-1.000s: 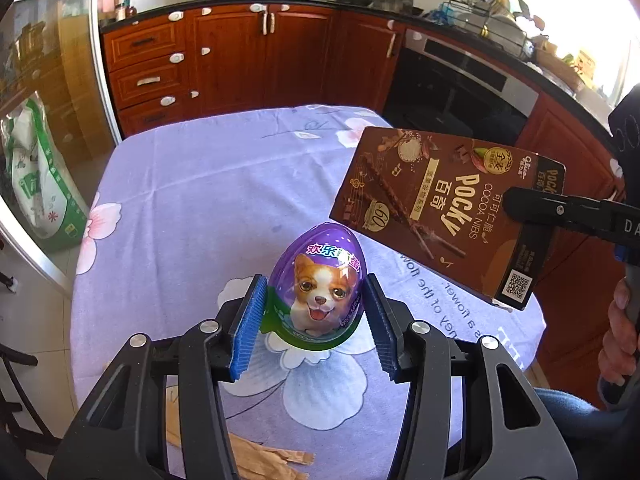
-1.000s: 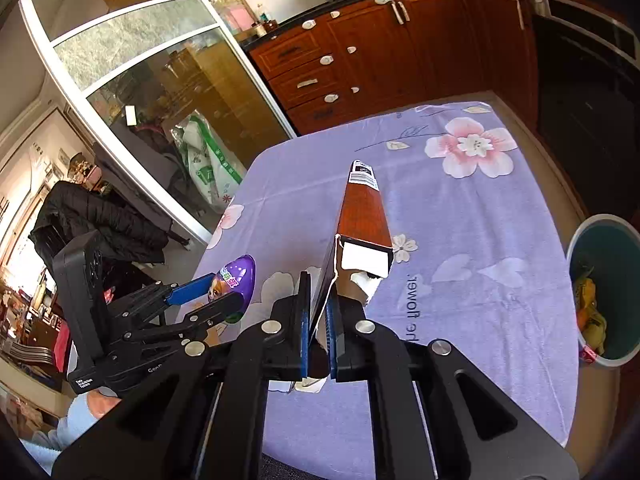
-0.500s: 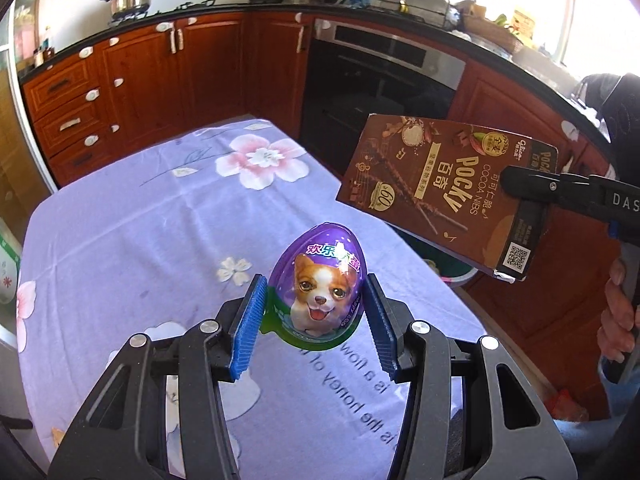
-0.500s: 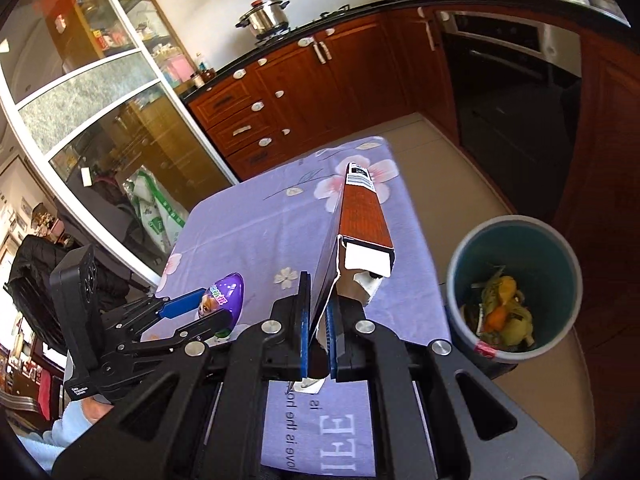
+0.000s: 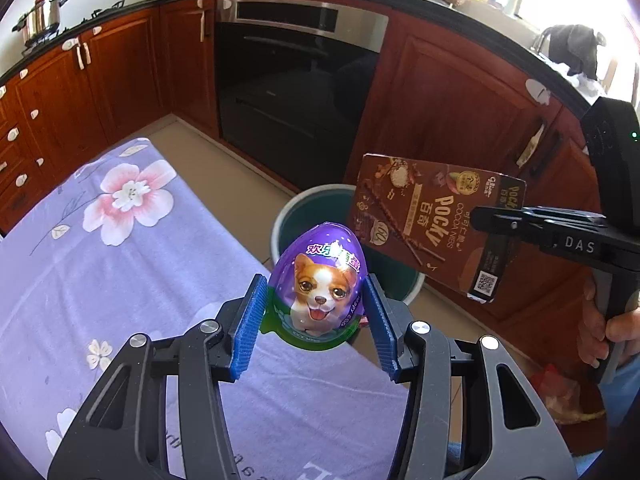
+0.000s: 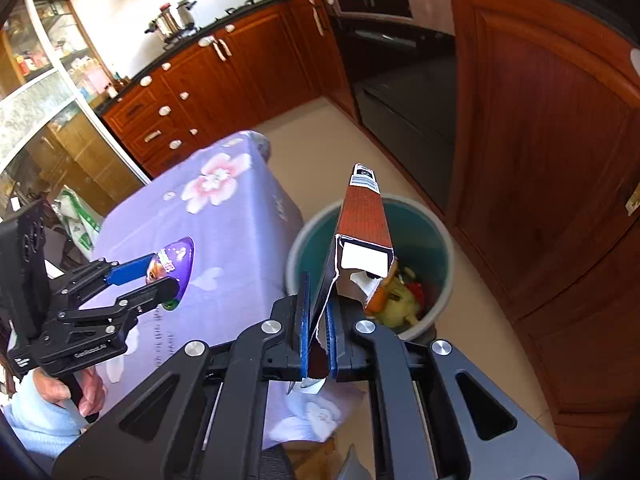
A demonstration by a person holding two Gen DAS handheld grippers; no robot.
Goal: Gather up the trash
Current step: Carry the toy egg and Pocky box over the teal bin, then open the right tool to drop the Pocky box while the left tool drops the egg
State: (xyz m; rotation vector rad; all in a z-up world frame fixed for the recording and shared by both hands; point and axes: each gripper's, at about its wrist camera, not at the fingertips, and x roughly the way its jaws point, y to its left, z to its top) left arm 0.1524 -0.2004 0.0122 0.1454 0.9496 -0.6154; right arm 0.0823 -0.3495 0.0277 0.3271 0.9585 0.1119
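My left gripper point(image 5: 316, 326) is shut on a purple plastic egg point(image 5: 320, 280) with a puppy printed on it, held over the table's right edge. The egg also shows in the right wrist view point(image 6: 174, 264). My right gripper point(image 6: 316, 332) is shut on an opened brown Pocky box point(image 6: 362, 236), held on edge above the teal trash bin point(image 6: 434, 240). In the left wrist view the Pocky box point(image 5: 432, 220) hangs over the bin point(image 5: 316, 208), to the right of the egg. The bin holds food scraps.
The table has a purple flowered cloth point(image 5: 120, 264). Wooden kitchen cabinets point(image 5: 448, 92) and a black oven point(image 5: 296, 76) stand behind the bin. A beige floor point(image 6: 472, 312) surrounds the bin.
Both grippers have swung right from over the table toward the bin, each keeping its load. The bin now lies right under the Pocky box.
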